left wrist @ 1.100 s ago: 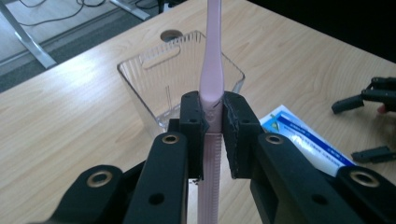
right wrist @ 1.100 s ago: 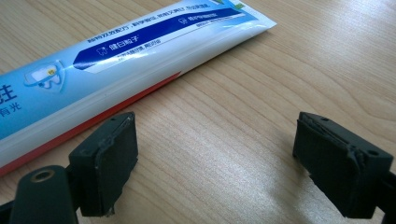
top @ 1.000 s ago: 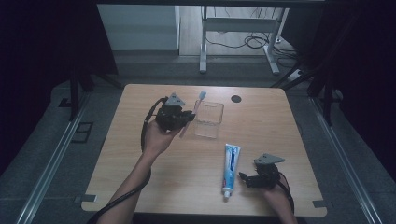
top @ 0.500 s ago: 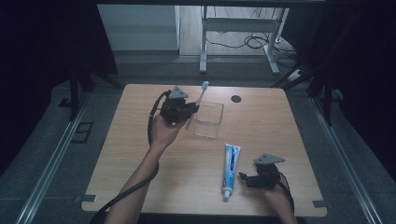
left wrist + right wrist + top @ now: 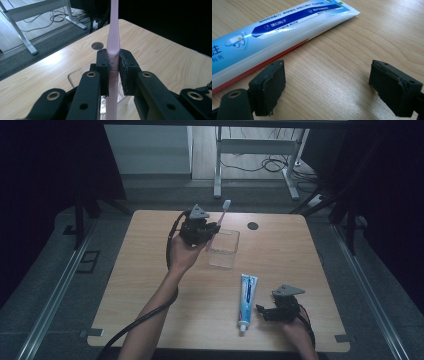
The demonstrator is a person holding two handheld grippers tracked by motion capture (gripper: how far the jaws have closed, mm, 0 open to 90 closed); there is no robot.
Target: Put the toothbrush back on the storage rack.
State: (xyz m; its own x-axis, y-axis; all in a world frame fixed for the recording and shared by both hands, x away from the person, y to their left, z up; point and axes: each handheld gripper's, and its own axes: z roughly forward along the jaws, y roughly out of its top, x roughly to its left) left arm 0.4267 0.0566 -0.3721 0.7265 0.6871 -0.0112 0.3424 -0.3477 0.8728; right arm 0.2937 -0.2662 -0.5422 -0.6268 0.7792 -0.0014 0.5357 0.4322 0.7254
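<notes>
1. The right gripper [image 5: 261, 311] rests low on the counter [image 5: 150, 285] at the near edge, its fingers [image 5: 268, 86] wide apart with nothing between them. The toothpaste [image 5: 246, 301] lies flat just beside the left finger, not touching it as far as I can tell.
2. The left gripper [image 5: 209, 231] is farther off, raised over the counter. Its fingers [image 5: 103, 65] are clamped on the pink toothbrush [image 5: 113, 37], which stands nearly upright with the head up and the handle running down between the pads.
3. The clear cup [image 5: 223, 248] sits directly below and just beyond those fingers; in the left gripper view its rim shows right under the handle end.
4. Step in hand, as I judge it: carrying the toothbrush to the cup so as to stand it inside. The next move calls for lining the handle end up over the cup's mouth, lowering it straight in, then parting the fingers once it rests on the bottom. The cup looks light, so a sideways nudge could tip it.
5. Compared with a second ago, the left gripper has shifted away from the person and a little higher, bringing the toothbrush closer over the cup. The right gripper, toothpaste and cup have not moved.
</notes>
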